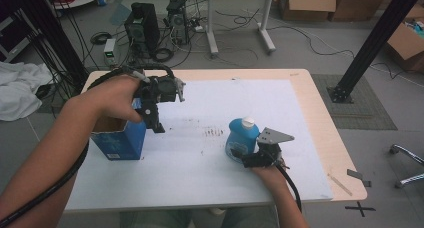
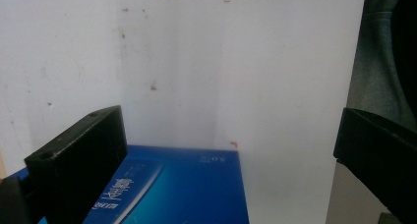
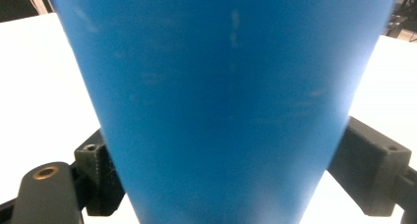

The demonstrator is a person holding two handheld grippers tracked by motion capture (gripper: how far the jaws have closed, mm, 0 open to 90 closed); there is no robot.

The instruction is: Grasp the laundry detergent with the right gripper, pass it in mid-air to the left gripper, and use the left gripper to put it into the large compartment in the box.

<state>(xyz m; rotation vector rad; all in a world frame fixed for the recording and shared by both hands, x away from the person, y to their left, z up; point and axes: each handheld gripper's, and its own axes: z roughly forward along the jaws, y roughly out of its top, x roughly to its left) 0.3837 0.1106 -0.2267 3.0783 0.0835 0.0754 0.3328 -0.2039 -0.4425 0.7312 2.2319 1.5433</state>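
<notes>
Desk point(image 1: 300, 103) with a white sheet on it carries two blue things well apart: an open-topped blue box point(image 1: 120, 140) near its left edge and a blue bottle point(image 1: 241, 138) with a white cap right of centre. From the high view, the right gripper point(image 1: 245, 155) sits against the bottle's near side, the hand behind it. The right gripper view adds what that angle hides: both black jaws lie against the bottle's point(image 3: 221, 96) flanks, pinching it. The left gripper point(image 1: 156, 124) hangs over the box's right edge in the high view, its opening unclear there. The left gripper view settles it: jaws spread wide, the box's point(image 2: 182, 184) printed blue face below and between them, one jaw just beside it.
</notes>
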